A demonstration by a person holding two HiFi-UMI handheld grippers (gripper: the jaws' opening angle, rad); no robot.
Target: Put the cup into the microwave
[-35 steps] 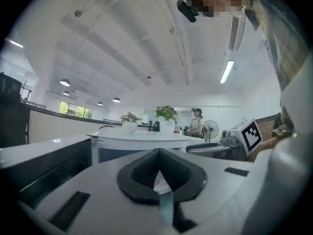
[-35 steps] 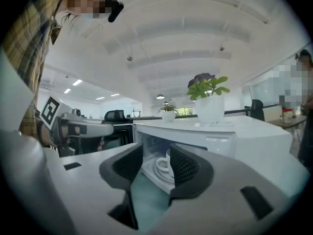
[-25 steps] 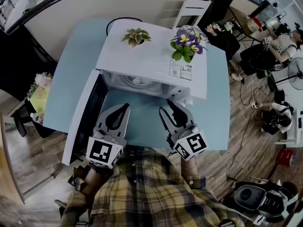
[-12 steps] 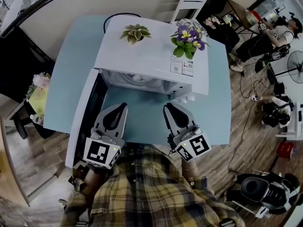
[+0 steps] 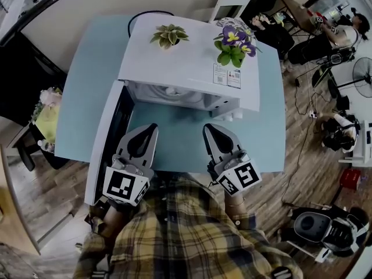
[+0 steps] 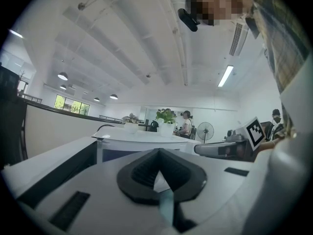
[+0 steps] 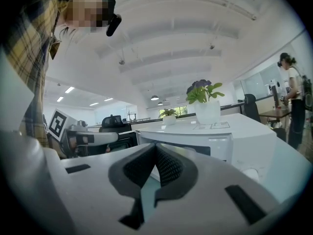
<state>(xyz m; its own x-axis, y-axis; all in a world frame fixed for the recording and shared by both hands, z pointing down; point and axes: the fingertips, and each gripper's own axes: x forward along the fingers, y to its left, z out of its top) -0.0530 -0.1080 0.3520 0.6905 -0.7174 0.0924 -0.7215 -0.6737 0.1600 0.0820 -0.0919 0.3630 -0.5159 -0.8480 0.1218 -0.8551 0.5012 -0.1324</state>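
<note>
A white microwave (image 5: 186, 68) stands on the light blue table (image 5: 87, 92), its door (image 5: 107, 138) swung open to the left. Something pale and rounded (image 5: 174, 90) shows inside the cavity; I cannot tell whether it is the cup. My left gripper (image 5: 150, 130) and right gripper (image 5: 212, 130) hover side by side over the table, just in front of the opening, both pointing at it. Both are shut with nothing between the jaws. The left gripper (image 6: 158, 155) faces the microwave (image 6: 142, 143). The right gripper (image 7: 155, 148) faces the oven's front (image 7: 210, 141).
Two potted plants, one green (image 5: 168, 36) and one with purple flowers (image 5: 235, 42), sit on the microwave's top. Knobs (image 5: 232, 116) stick out at its front right. A white chair (image 5: 235, 7) stands behind the table, and a fan (image 5: 363, 86) and people are at the right.
The right gripper's jaws have closed from wide open to shut, with nothing in them. Both grippers have stayed almost where they were in front of the microwave.
</note>
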